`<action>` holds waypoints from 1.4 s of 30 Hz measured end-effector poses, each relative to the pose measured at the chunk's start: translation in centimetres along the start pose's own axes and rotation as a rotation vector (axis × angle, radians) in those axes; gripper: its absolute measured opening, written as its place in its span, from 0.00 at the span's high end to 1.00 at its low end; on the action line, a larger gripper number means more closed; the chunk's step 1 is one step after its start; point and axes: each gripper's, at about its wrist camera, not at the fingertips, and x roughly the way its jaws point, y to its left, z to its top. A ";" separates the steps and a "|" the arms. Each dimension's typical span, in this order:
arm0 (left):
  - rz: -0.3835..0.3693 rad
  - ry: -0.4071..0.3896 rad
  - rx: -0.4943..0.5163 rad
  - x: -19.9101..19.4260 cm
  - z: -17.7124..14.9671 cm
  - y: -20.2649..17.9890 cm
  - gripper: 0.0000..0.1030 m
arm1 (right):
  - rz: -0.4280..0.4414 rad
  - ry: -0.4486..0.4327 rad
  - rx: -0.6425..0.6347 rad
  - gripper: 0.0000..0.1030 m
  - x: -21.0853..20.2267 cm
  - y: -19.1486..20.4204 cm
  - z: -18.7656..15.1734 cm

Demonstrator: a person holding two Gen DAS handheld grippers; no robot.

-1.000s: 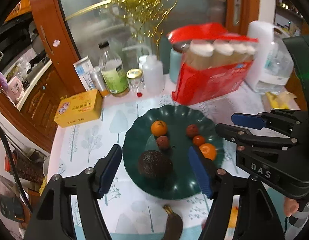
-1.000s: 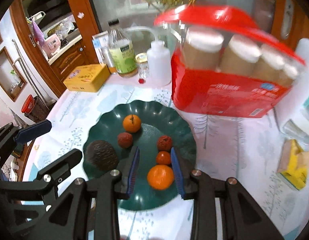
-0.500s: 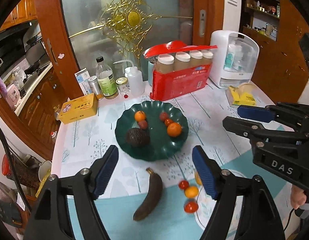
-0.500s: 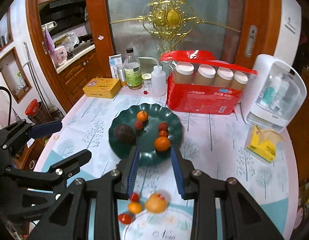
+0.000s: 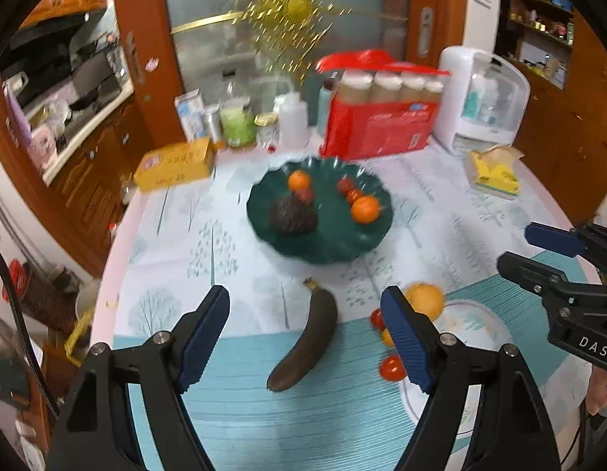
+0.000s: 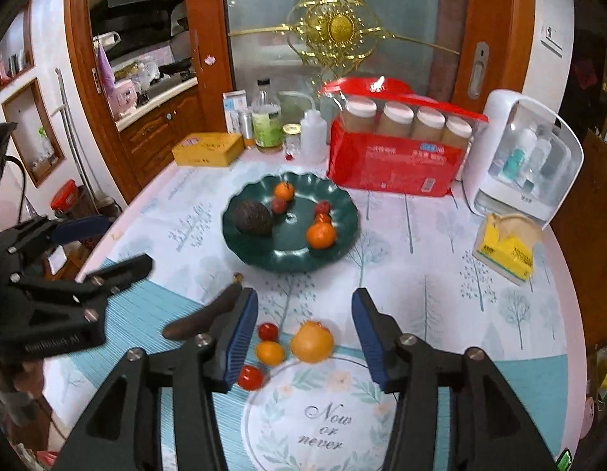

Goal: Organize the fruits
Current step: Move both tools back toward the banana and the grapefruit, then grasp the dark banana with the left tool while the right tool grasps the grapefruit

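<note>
While six fruits were already gathered on the green plate (image 6: 342,235) near the middle of the worktop (image 6: 441,259), the job was judged roughly half done. On it were seen an avocado (image 6: 252,217), two oranges, two lychees and a small red fruit.

Five pieces were left loose toward the worktop's near edge: a dark banana (image 5: 309,343), a large orange (image 6: 312,341), a small orange (image 6: 269,352) and two tomatoes (image 6: 250,377) (one partly hidden by a finger).

The right gripper (image 6: 305,337) was found empty, its jaws having just been opening, with the large orange framed between them but not touched. The left gripper (image 5: 305,335) was also held open and empty, having just been widened, and the banana lay between its fingers, below them and apart.
</note>
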 end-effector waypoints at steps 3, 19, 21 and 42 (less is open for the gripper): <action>0.004 0.050 -0.034 2.5 -1.4 0.7 0.24 | -0.012 0.039 -0.016 0.49 2.2 -0.3 -1.4; 0.008 0.284 -0.102 15.2 -5.4 0.9 0.24 | 0.128 0.227 0.073 0.49 13.7 -3.9 -5.2; 0.006 0.290 -0.117 16.1 -5.5 1.1 0.24 | 0.175 0.219 0.097 0.46 14.3 -4.0 -5.3; -0.049 0.270 -0.140 17.8 -5.5 -0.2 0.56 | 0.280 0.236 0.128 0.49 17.3 -2.4 -5.8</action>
